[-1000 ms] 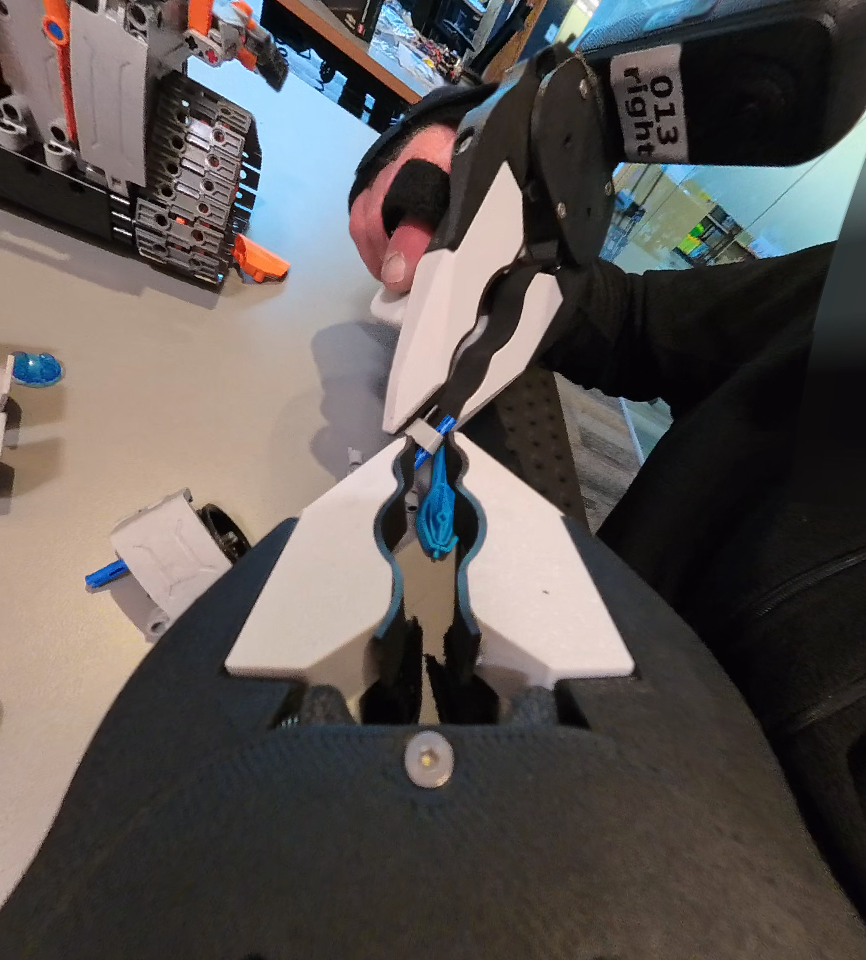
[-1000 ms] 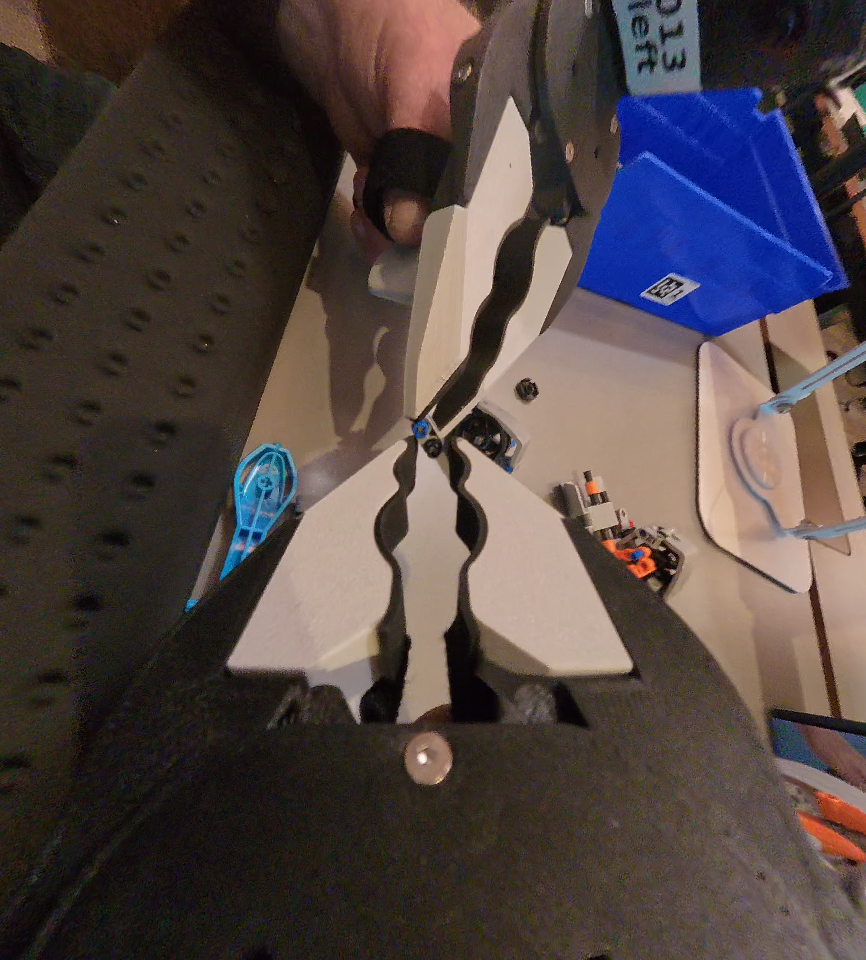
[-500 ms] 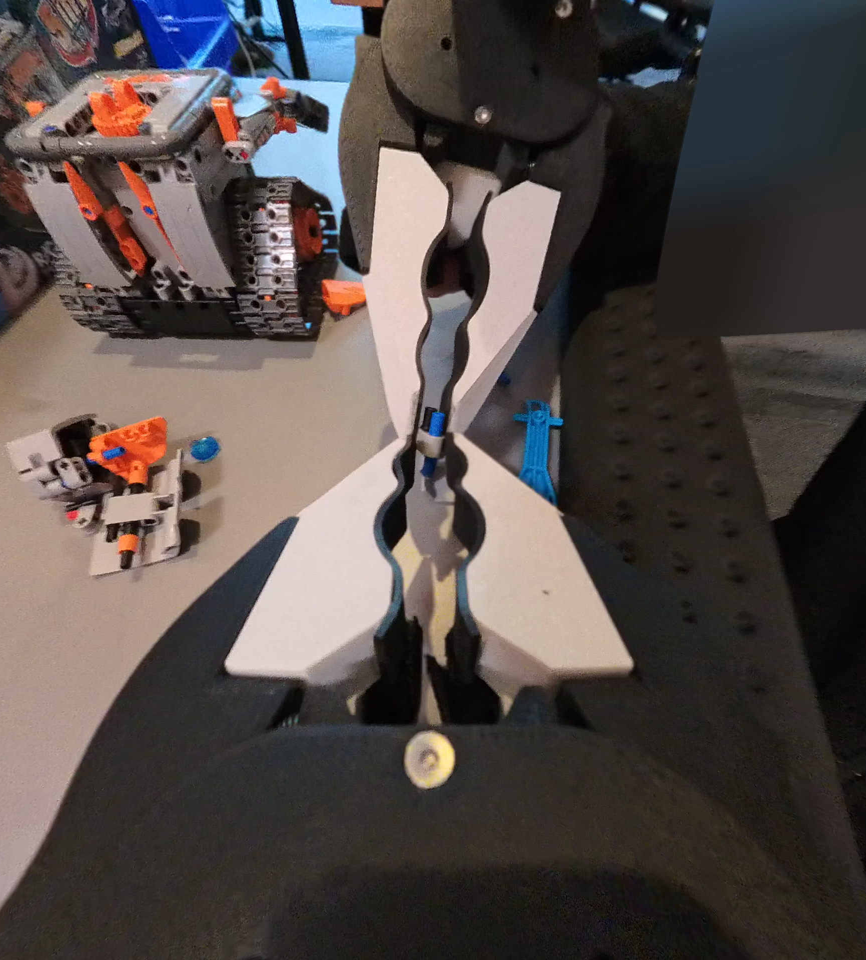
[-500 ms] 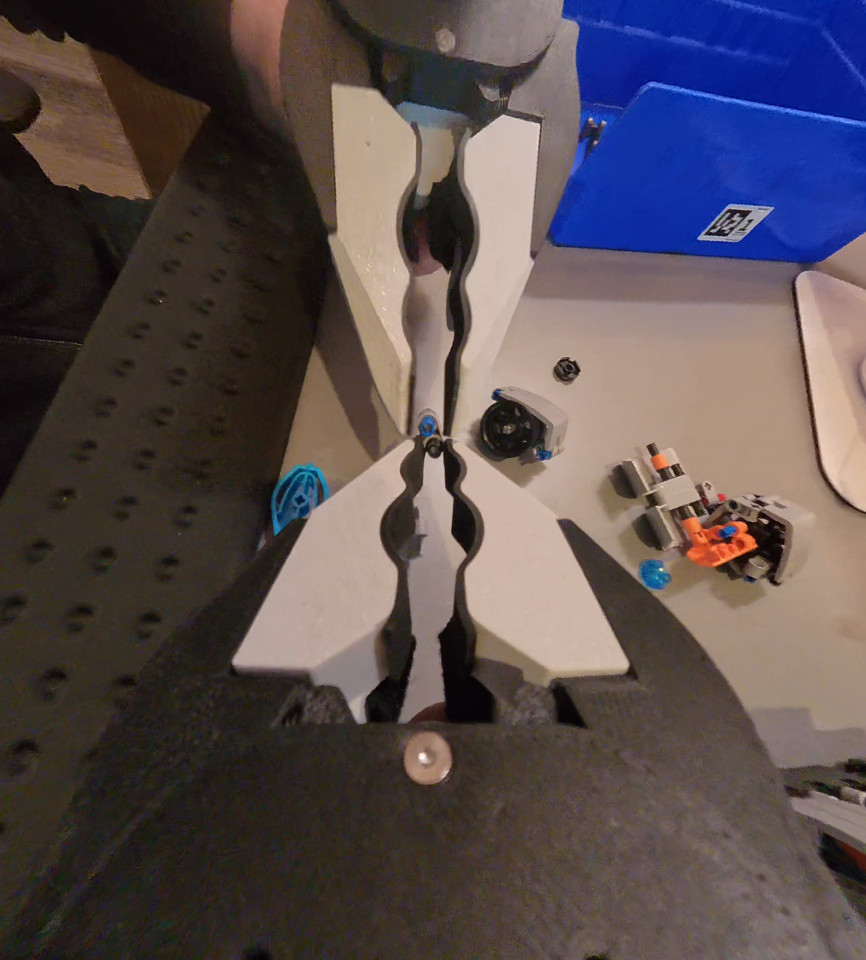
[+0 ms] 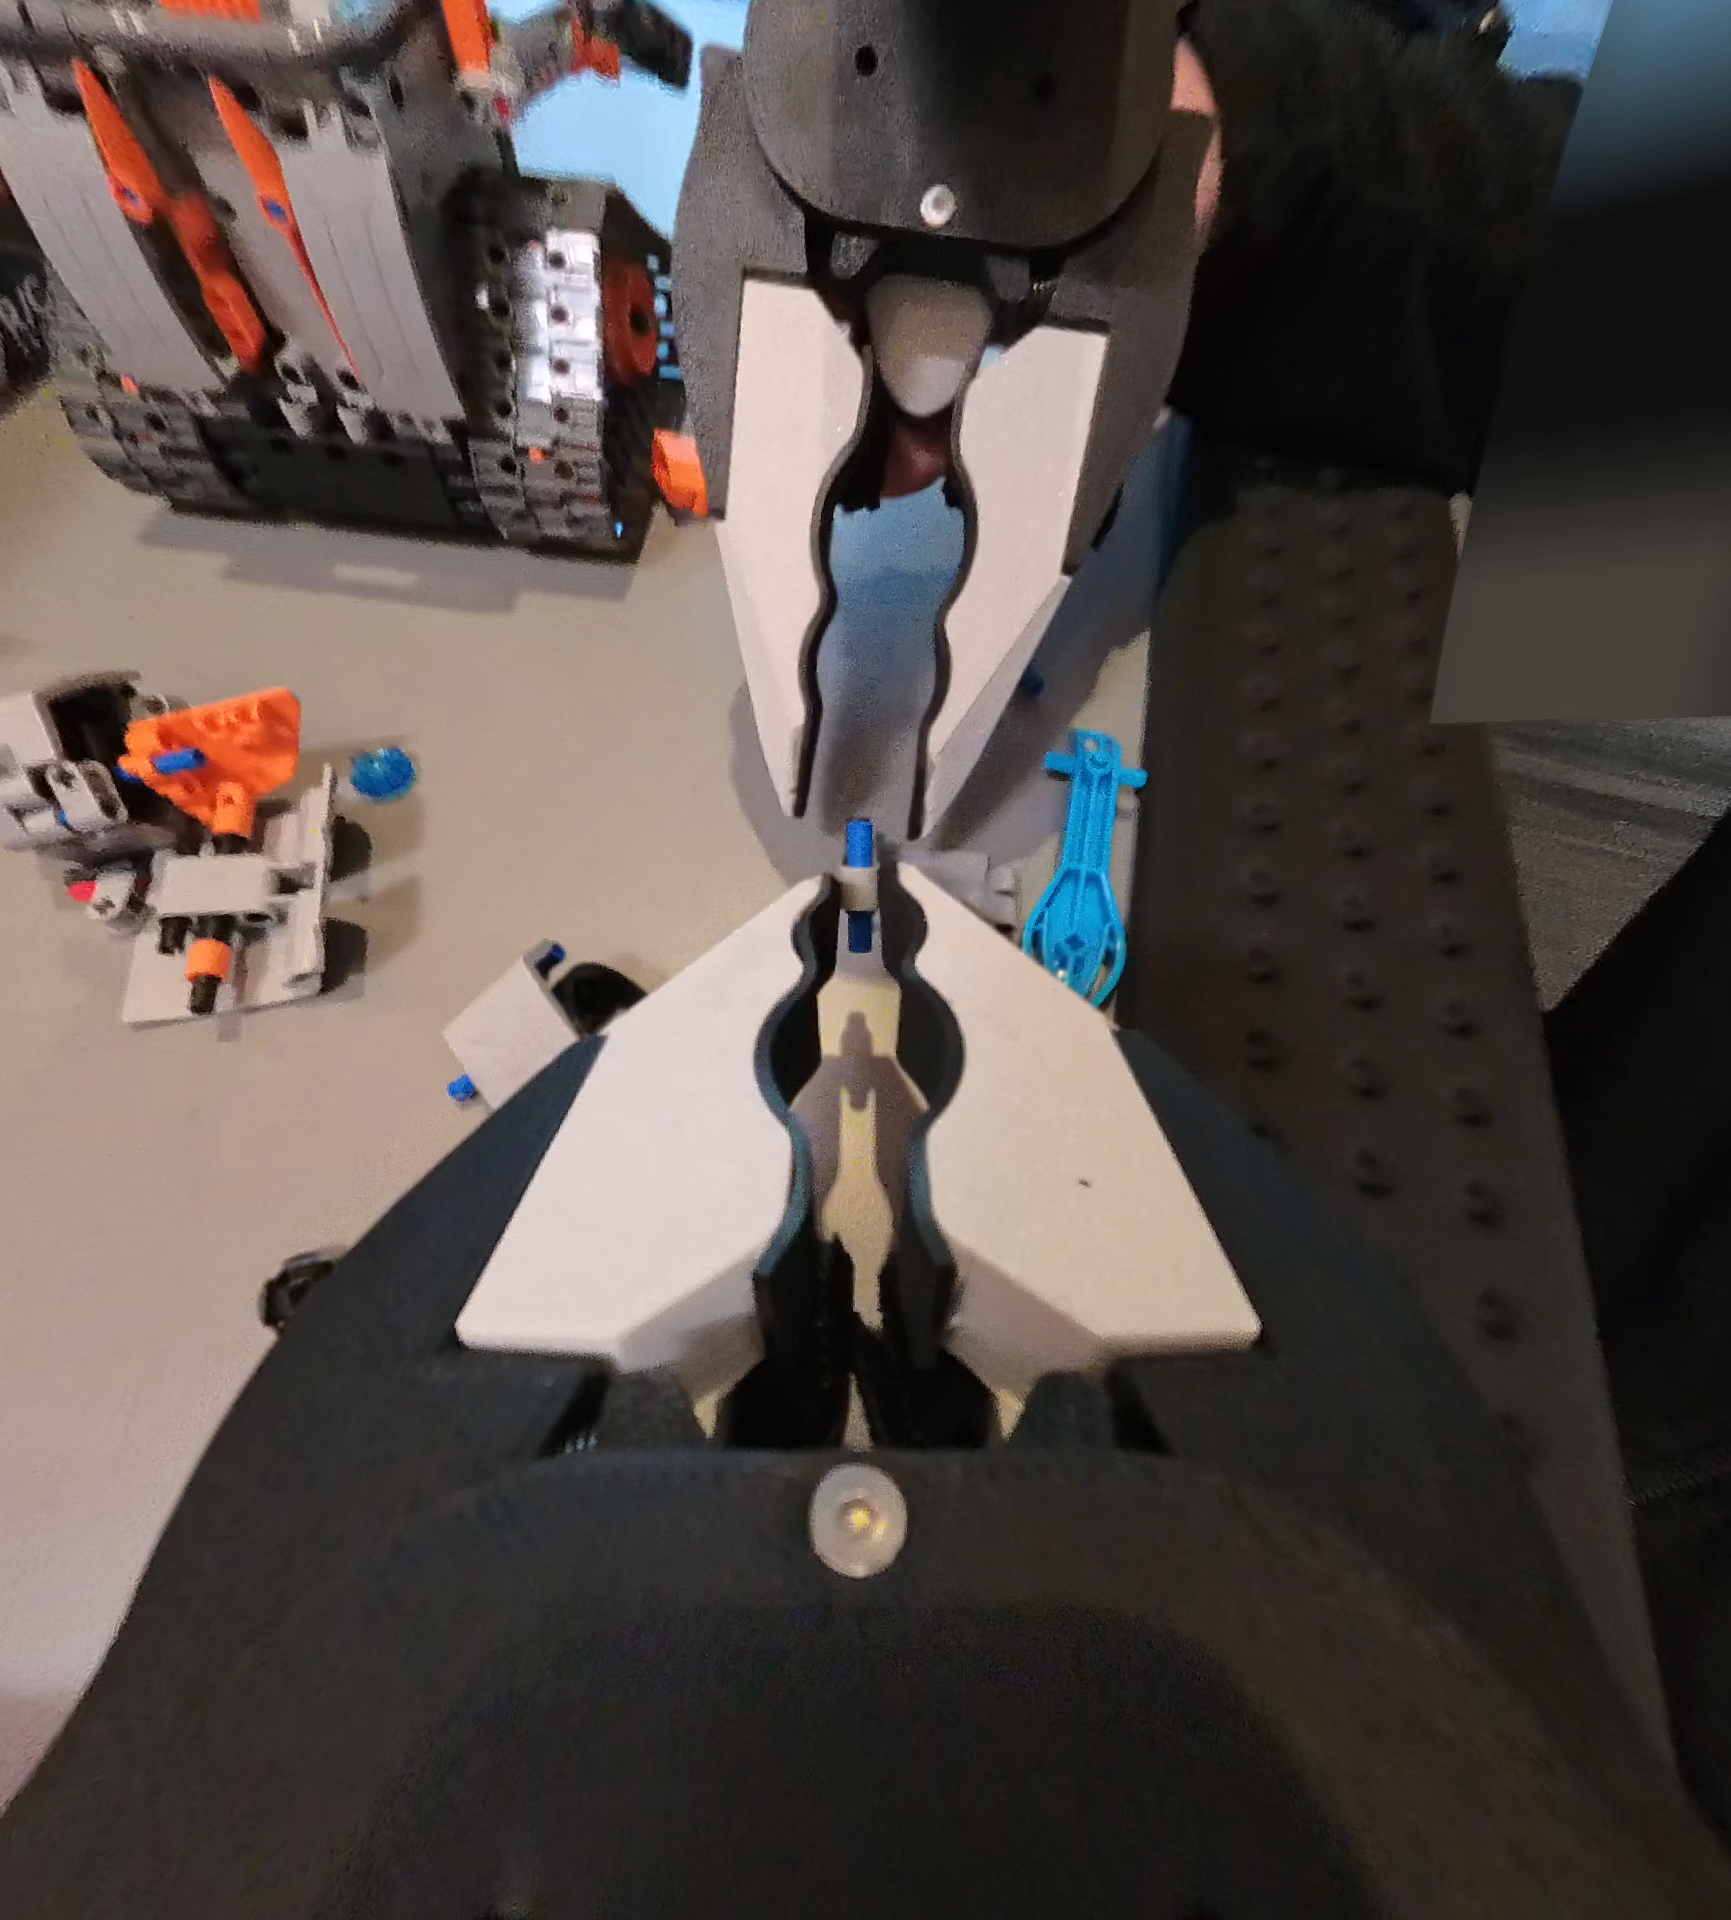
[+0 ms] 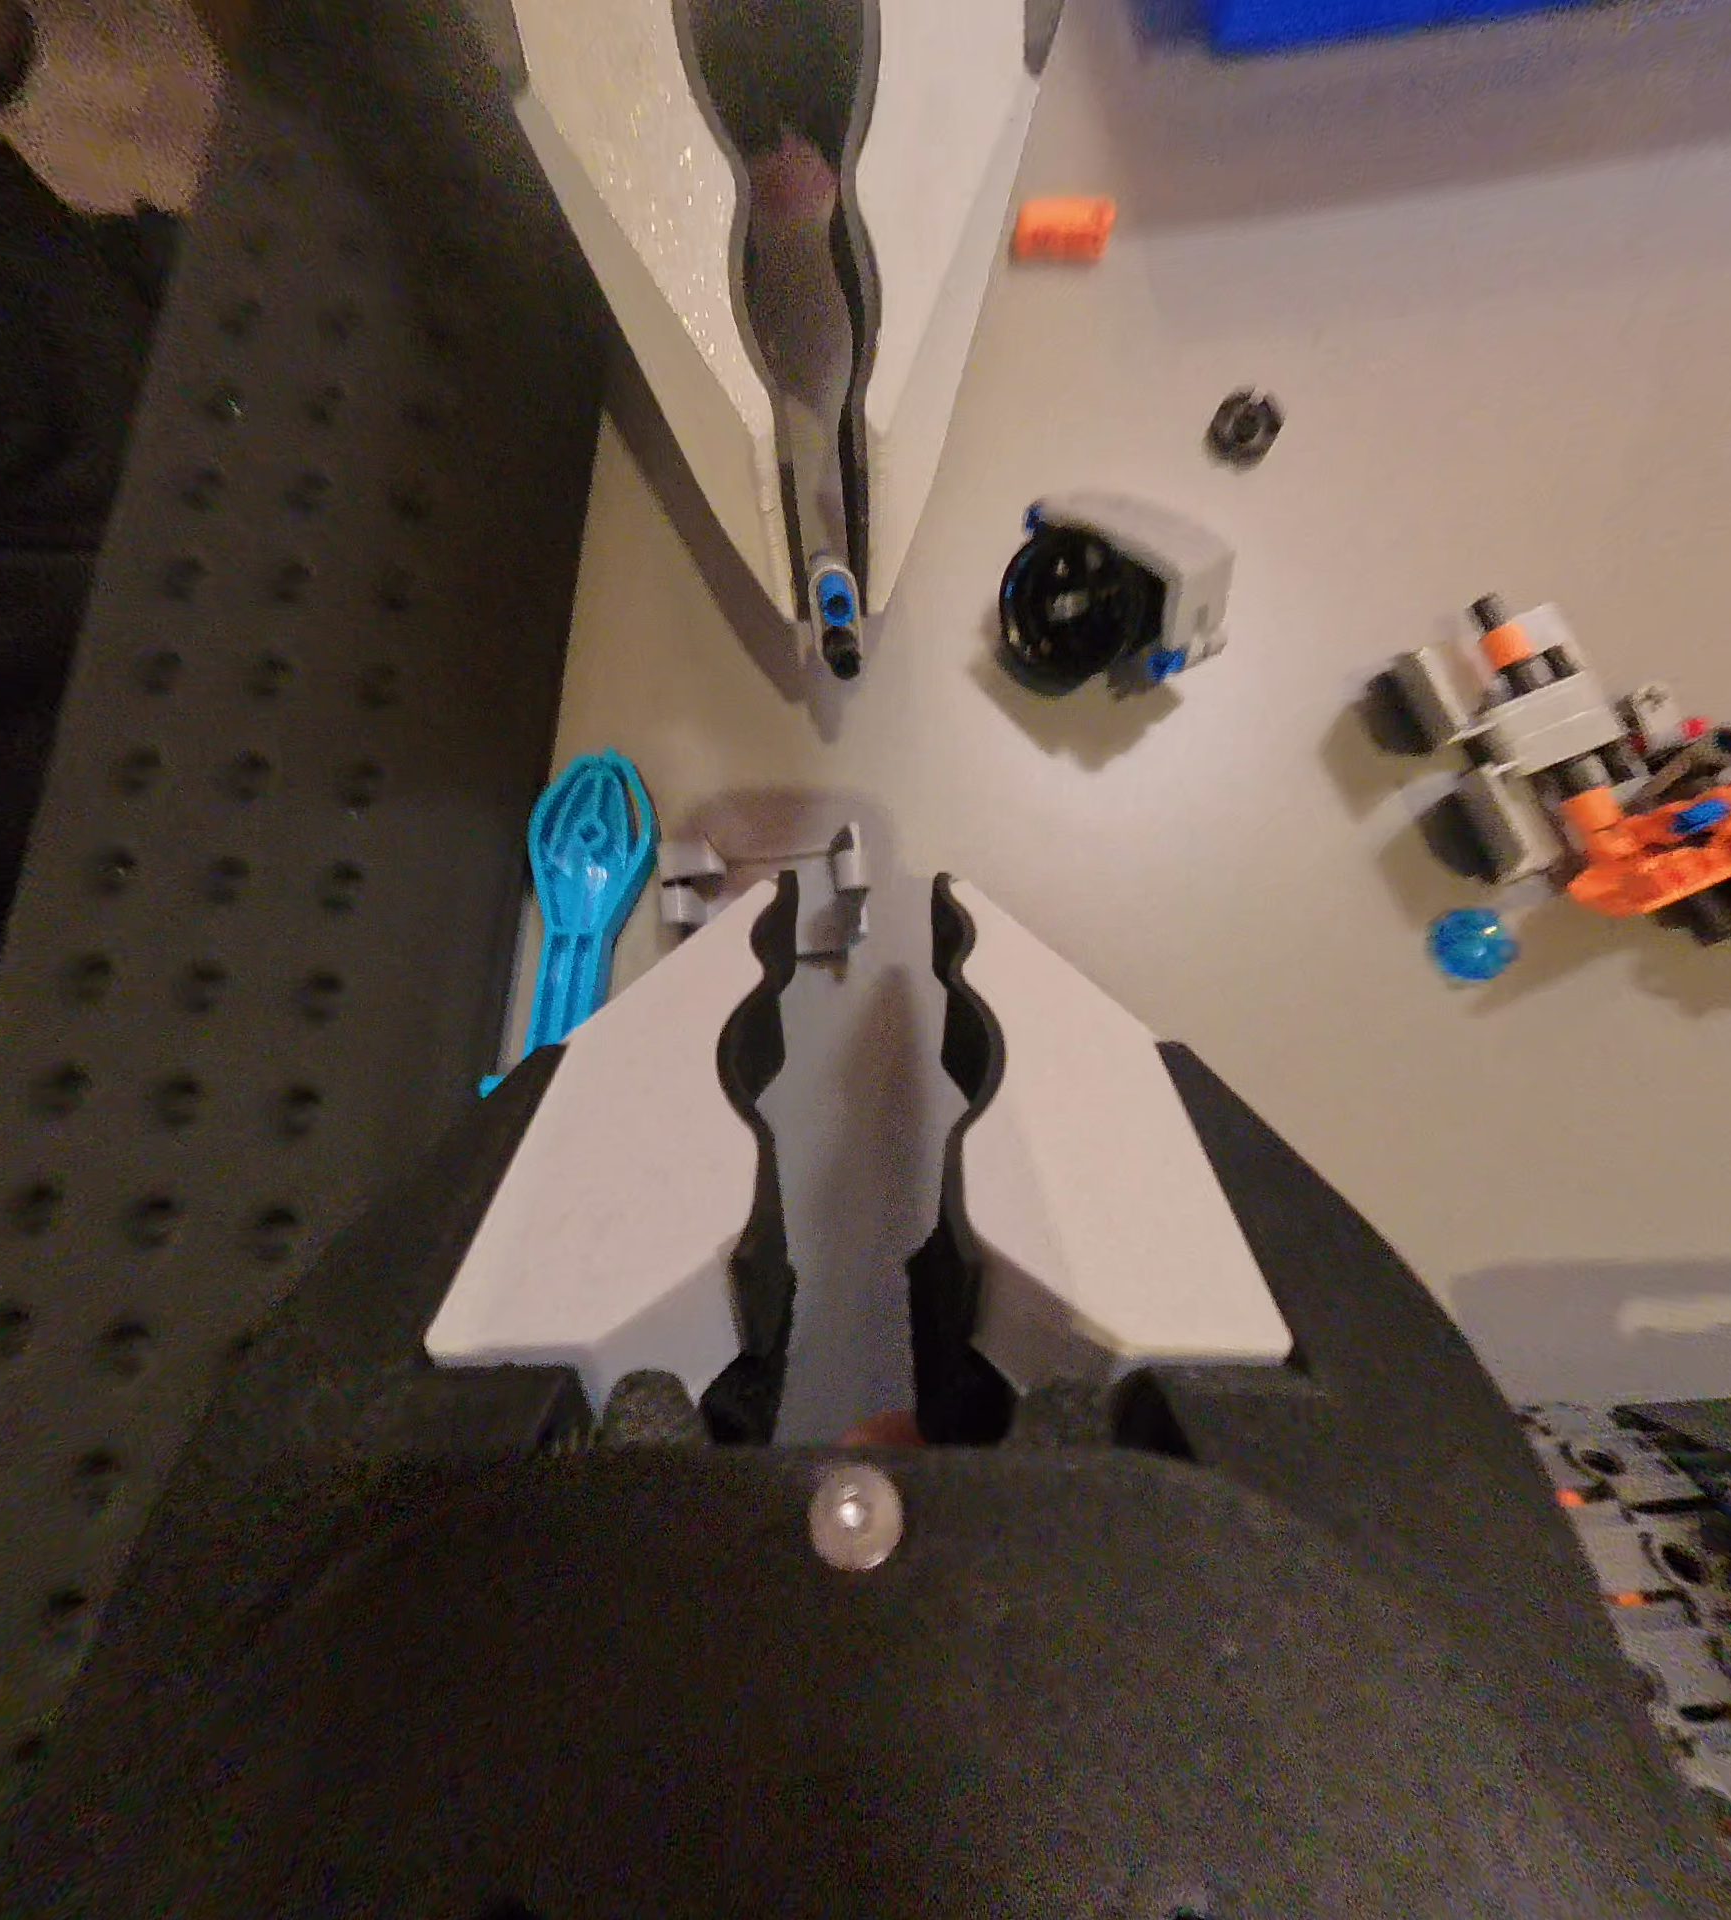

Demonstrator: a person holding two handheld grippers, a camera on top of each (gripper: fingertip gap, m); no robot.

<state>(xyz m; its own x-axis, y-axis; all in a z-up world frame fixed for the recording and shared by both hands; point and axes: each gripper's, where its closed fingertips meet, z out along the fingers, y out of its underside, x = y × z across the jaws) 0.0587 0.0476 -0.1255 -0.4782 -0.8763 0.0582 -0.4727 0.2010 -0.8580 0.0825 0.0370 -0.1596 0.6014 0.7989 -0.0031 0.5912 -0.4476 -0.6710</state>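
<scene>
A small grey-and-blue pin piece [image 5: 858, 885] is pinched in the left hand-held gripper [image 5: 859, 883], while the right hand-held gripper [image 6: 861, 883], just opposite, is held parted and empty above the counter [image 6: 1256, 1091].

Black textured gripper [image 5: 859, 883] bodies, pale grey wedge fingers [image 5: 1048, 1122], silver screw [image 5: 857, 1519]

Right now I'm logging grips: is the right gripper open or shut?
Open. The right gripper shows a clear gap between its fingertips with nothing between them, while the left gripper pinches the small grey-and-blue connector.
</scene>
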